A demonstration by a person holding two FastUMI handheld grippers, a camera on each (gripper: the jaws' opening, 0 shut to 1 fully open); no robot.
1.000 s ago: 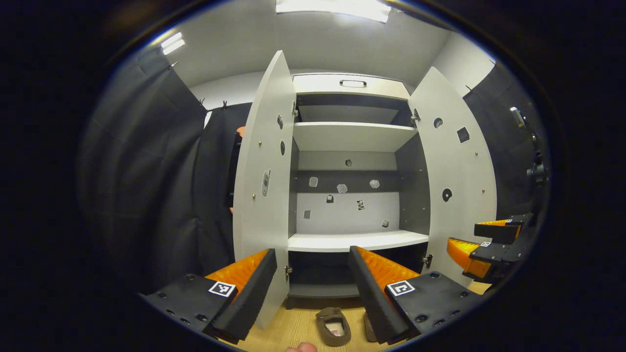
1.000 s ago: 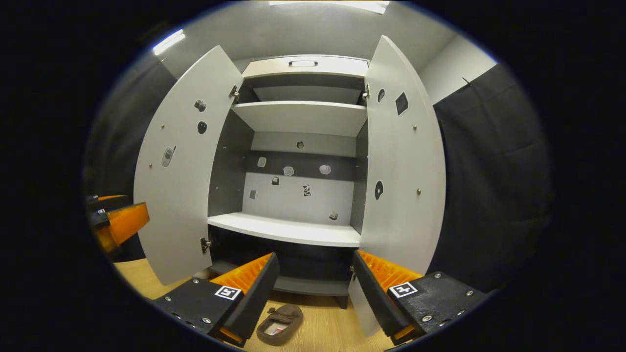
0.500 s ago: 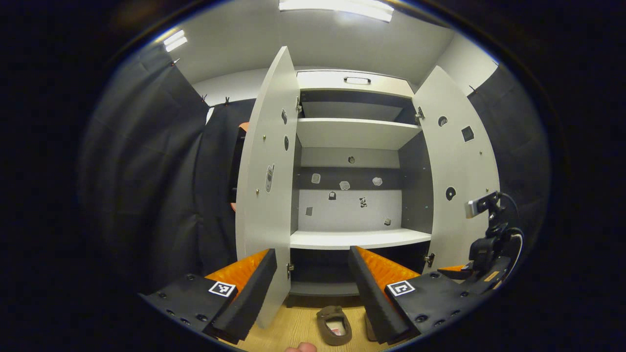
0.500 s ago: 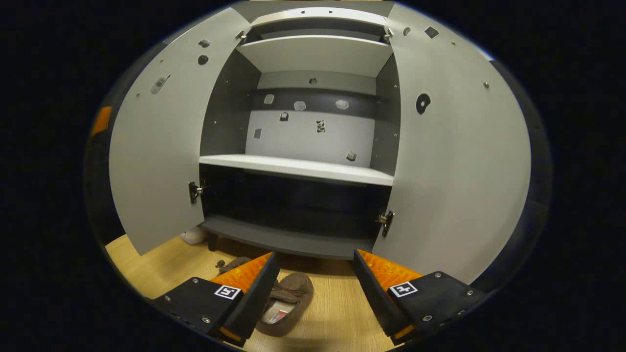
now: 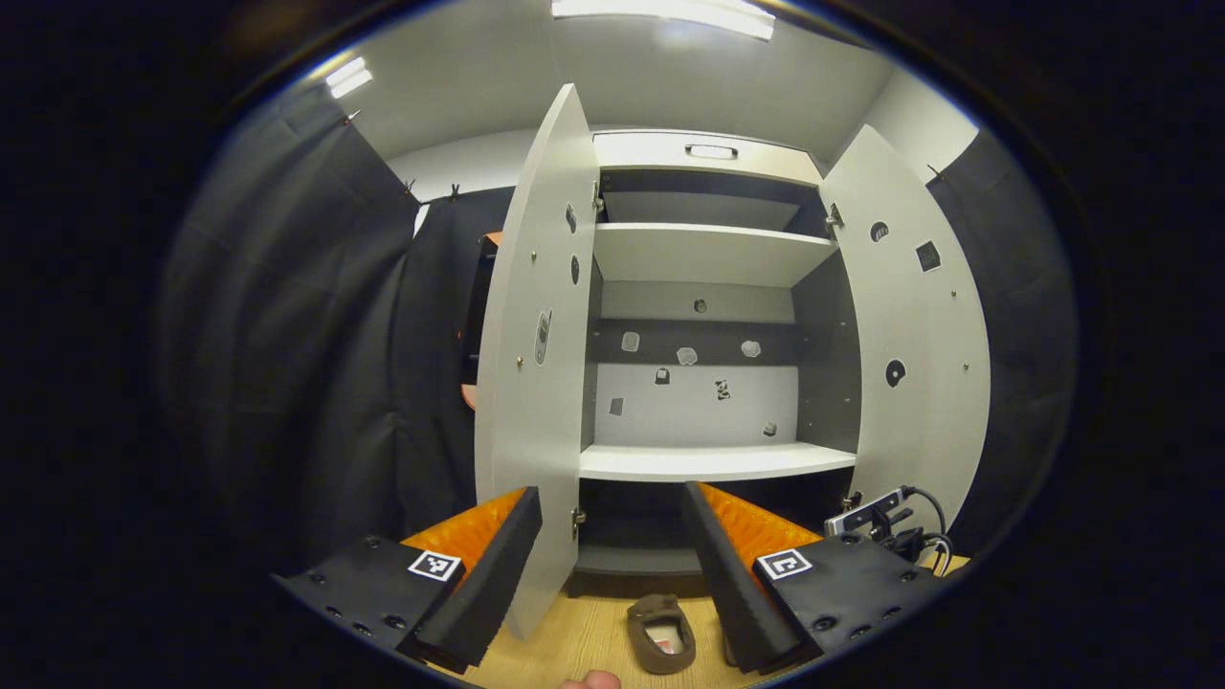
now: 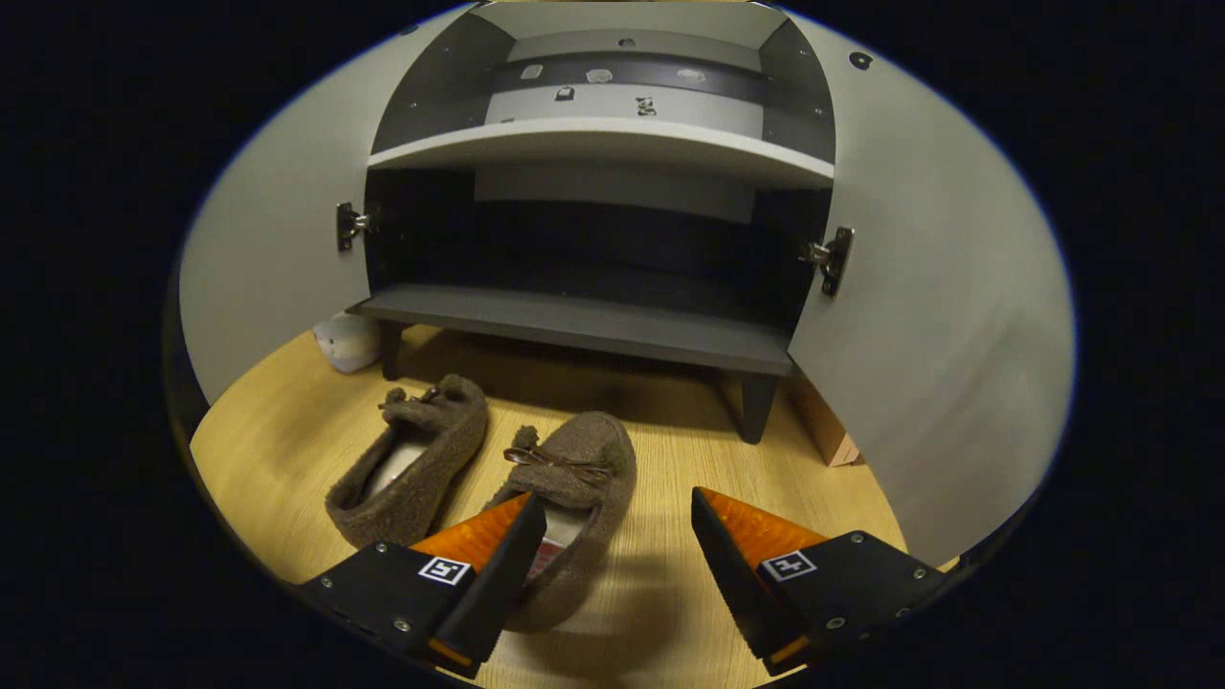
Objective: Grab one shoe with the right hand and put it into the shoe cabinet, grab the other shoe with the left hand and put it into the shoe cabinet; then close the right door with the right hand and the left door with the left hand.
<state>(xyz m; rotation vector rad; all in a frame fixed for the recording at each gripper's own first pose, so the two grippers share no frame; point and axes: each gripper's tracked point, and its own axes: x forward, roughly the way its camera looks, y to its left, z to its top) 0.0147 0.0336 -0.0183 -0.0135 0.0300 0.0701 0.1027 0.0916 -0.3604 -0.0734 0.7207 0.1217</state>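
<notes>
Two brown fuzzy slippers lie side by side on the wooden floor (image 6: 670, 612) in front of the shoe cabinet (image 6: 574, 330), toes toward it: the right-hand slipper (image 6: 584, 478) with a small bow on its vamp, and the left-hand slipper (image 6: 412, 469) just beside it, apart from it by a narrow gap. Over the last second the right gripper (image 6: 612, 565) has dropped from facing the upper shelves to hanging low over the floor, so the cabinet's dark bottom shelf now sits above the slippers in the right gripper view. Its fingers stand spread wide and grasp nothing; one finger overlaps the heel opening of the right-hand slipper, the other stands over bare floor, so the shoe is not yet between them. This reads as the approach for the first grab, with a small shift toward that slipper likely needed before squeezing. The left gripper (image 5: 612, 565) has barely moved; it is held higher, released and empty, facing the cabinet's white shelves with the left door (image 5: 536, 364) and right door (image 5: 919, 354) both swung open, one slipper visible on the floor below.
</notes>
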